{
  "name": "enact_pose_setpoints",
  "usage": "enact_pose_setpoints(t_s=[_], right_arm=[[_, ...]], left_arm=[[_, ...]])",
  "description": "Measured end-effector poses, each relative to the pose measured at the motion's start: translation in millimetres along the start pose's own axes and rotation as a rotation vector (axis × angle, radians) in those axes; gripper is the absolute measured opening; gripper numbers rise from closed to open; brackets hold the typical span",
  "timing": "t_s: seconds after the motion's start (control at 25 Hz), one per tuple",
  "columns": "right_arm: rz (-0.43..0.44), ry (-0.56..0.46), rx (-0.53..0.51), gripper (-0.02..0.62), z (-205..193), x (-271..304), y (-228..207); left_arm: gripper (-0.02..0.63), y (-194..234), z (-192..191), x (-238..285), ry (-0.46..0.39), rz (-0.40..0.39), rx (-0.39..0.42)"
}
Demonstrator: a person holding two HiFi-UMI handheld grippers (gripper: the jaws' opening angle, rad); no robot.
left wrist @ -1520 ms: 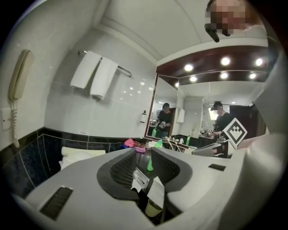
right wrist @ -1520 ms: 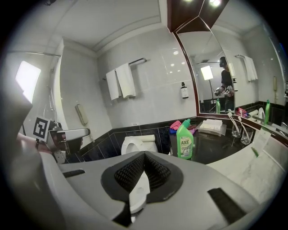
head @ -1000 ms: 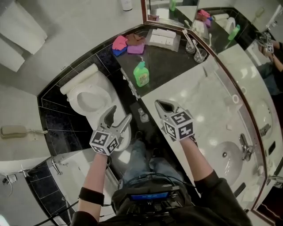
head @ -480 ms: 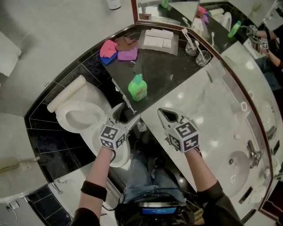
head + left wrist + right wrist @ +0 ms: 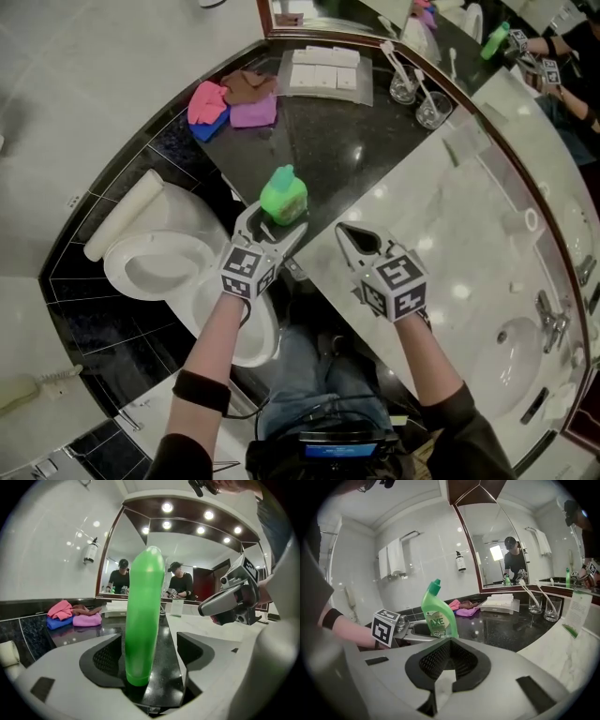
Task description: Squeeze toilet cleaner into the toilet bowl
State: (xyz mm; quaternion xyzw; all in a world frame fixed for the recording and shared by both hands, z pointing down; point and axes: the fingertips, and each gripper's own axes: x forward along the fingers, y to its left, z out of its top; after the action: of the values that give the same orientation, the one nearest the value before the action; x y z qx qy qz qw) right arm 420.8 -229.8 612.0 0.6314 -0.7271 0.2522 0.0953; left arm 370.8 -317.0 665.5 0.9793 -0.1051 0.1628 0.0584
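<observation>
Two risks: left hand-held gripper [image 5: 275, 223], jaws wide w/ tall green plastic toilet-cleaner bottle [image 5: 283, 195] upright between them on glossy black stone counter [image 5: 361, 141], could tip it closing off-centre, or grip too low; right hand-held gripper [image 5: 349, 236] closed, empty.

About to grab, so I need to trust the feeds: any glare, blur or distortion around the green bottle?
Head view: sharp, light spots glint on the white counter, none on the green bottle. Left gripper view: bottle close, soft, fisheye-stretched. Right gripper view: bottle crisp, label legible, lines bow near the edges.
</observation>
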Motion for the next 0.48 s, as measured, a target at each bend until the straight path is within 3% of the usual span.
enact_pose_setpoints(t_s=[0.48], right_arm=[[-0.04,-0.005,0.052,0.008,-5.5,8.5,-28.8]], left_arm=[[0.376,0.8,3.1,39.4,0.014,-0.076,0.067]])
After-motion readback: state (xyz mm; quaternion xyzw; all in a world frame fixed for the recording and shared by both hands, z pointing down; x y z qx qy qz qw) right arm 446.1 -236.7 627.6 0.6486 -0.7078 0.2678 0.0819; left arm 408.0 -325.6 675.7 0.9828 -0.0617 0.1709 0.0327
